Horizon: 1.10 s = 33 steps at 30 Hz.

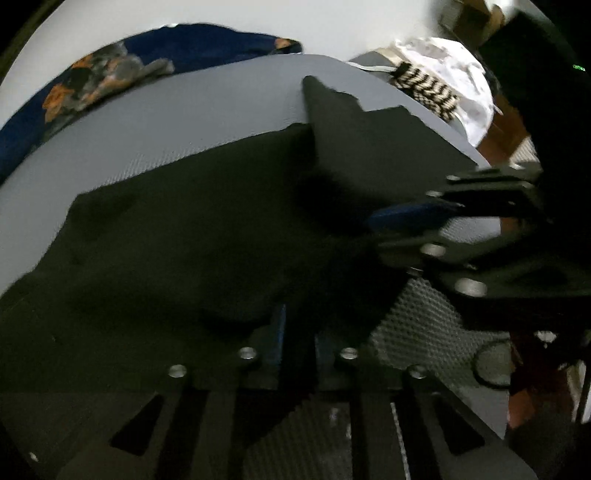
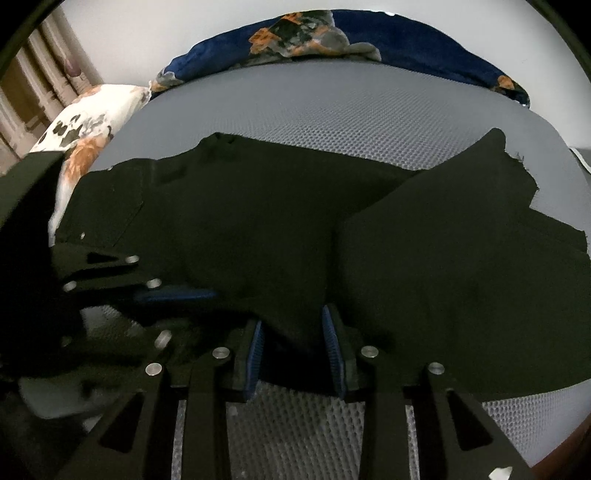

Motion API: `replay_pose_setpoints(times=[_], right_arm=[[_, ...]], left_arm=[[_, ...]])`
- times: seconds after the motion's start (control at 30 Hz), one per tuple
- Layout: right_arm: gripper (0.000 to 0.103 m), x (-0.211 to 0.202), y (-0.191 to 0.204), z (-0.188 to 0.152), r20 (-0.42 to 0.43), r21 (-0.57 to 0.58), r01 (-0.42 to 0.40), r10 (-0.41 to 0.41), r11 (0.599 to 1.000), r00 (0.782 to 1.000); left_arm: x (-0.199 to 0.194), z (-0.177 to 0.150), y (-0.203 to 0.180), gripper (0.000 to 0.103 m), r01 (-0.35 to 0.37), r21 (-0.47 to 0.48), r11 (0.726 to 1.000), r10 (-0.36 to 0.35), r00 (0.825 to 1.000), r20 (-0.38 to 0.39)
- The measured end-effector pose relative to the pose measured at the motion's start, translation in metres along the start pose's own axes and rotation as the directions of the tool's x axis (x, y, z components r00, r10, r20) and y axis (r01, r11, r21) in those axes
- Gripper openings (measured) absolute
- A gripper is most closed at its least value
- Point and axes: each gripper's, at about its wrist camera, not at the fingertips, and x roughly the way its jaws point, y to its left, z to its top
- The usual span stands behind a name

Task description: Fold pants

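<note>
Between your right gripper's (image 2: 295, 343) spread jaws bunches the near edge of the black pants (image 2: 258, 221); your left gripper (image 1: 295, 339), jaws nearly together, pinches that same edge at its 9 o'clock. Outward, the pants sprawl across the gray mesh mattress (image 2: 332, 122), a blue floral blanket (image 2: 314, 33) at 12 o'clock.

Dim, underexposed fisheye views with curved edges, motion blur, dark vignetting.

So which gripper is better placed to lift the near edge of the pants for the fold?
Probably left: its fingers look closed on the pants edge. The right sits open around a fold, gripping nothing yet.
</note>
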Motion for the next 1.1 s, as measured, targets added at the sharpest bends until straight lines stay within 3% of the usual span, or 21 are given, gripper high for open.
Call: replay_pose_setpoints(times=[0.13, 0.27, 0.43, 0.6, 0.77, 1.1], right_arm=[[0.036, -0.016, -0.021, -0.002, 0.039, 0.045, -0.068, 0.066, 0.997, 0.997], [0.036, -0.032, -0.078, 0.009, 0.129, 0.169, -0.069, 0.047, 0.983, 0.991], [0.038, -0.032, -0.179, 0.027, 0.212, 0.412, -0.035, -0.059, 0.910, 0.976], [0.037, -0.015, -0.251, 0.041, 0.269, 0.581, -0.127, -0.042, 0.804, 0.962], [0.035, 0.004, -0.287, 0.054, 0.279, 0.666, -0.174, -0.026, 0.726, 0.960], [0.018, 0.025, -0.308, 0.070, 0.288, 0.698, -0.198, -0.017, 0.688, 0.958]], left_arm=[[0.001, -0.001, 0.009, 0.010, 0.039, -0.067, 0.997, -0.039, 0.999, 0.004], [0.002, -0.002, 0.015, 0.010, 0.070, -0.116, 0.991, -0.070, 0.998, 0.007], [0.002, -0.005, 0.027, 0.010, 0.121, -0.195, 0.973, -0.120, 0.993, 0.015], [0.004, -0.006, 0.030, 0.010, 0.124, -0.214, 0.969, -0.125, 0.992, 0.010], [0.007, -0.005, 0.031, 0.010, 0.131, -0.225, 0.965, -0.134, 0.991, 0.002], [0.009, -0.003, 0.034, 0.010, 0.132, -0.233, 0.964, -0.137, 0.991, -0.006]])
